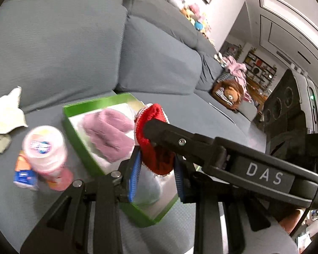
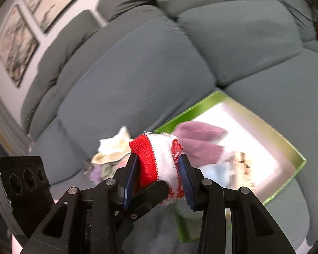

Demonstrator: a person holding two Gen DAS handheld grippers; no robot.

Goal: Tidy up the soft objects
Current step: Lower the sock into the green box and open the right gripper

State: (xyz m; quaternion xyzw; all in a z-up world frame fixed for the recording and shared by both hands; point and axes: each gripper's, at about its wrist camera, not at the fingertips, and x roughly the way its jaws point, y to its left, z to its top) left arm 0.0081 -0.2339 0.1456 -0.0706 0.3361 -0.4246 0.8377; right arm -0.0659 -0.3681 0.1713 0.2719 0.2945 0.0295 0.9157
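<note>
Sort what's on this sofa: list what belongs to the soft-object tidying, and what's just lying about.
Job:
red-and-white knit piece, gripped by both tongs, left and right
pink knit item
green box
cream cloth

Lying about:
plastic bottles
brown plush toy
pink garment

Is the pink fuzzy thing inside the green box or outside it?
Inside: the pink fuzzy thing lies on the bottom of the green box, within its walls.
</note>
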